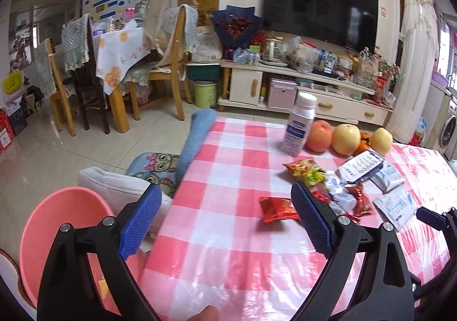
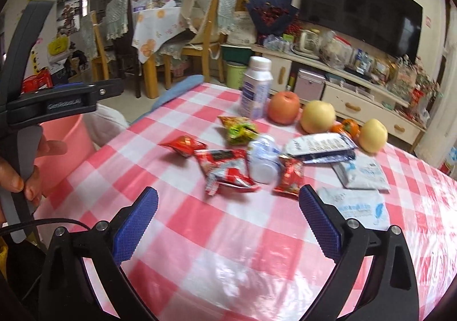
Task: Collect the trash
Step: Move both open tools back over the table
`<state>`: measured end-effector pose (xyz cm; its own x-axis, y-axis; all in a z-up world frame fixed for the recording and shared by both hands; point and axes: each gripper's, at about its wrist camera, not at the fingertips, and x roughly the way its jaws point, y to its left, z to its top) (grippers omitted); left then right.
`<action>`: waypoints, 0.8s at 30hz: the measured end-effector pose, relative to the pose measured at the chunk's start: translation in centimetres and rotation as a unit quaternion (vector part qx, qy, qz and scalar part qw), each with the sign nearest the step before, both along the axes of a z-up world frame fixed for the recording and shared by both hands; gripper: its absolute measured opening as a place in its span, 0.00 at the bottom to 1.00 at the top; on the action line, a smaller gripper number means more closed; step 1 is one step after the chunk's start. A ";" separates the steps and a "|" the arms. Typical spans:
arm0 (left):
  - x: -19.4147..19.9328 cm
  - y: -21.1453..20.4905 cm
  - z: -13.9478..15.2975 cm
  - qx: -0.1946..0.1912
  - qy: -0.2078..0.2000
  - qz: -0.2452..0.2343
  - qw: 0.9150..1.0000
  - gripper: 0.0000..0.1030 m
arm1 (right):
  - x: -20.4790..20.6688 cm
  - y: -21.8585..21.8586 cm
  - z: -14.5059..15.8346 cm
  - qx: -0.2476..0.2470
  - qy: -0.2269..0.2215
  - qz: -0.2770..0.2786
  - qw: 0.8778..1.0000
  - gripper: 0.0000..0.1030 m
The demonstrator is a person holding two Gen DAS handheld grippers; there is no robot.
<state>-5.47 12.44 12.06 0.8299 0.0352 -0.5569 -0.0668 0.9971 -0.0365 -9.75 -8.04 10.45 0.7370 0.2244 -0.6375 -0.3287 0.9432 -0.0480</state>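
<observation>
Blue-padded left gripper [image 1: 225, 218] and right gripper [image 2: 228, 221] both hover spread wide and empty over the pink checked tablecloth [image 2: 217, 241]. Snack wrappers [image 2: 228, 171] lie at 12 o'clock, the pink bin [image 1: 57, 235] at 9. The left gripper's body reads "GenRobot.AI".

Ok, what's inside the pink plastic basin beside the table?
In the left wrist view the pink plastic basin shows bare pink wall plus a small orange-yellow scrap low down. The open left gripper covers much of its bottom, so other contents cannot be seen.
</observation>
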 end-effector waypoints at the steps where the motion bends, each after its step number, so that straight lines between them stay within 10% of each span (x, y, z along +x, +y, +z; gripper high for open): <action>1: 0.1 -0.4 -0.1 -0.004 0.001 -0.005 1.000 0.90 | 0.1 -0.4 0.0 0.001 0.001 -0.005 1.000 0.95; 24: 2.1 -9.0 -3.1 -0.002 0.055 -0.093 0.994 0.90 | 1.0 -8.0 -0.1 0.002 -0.001 -0.070 0.998 0.95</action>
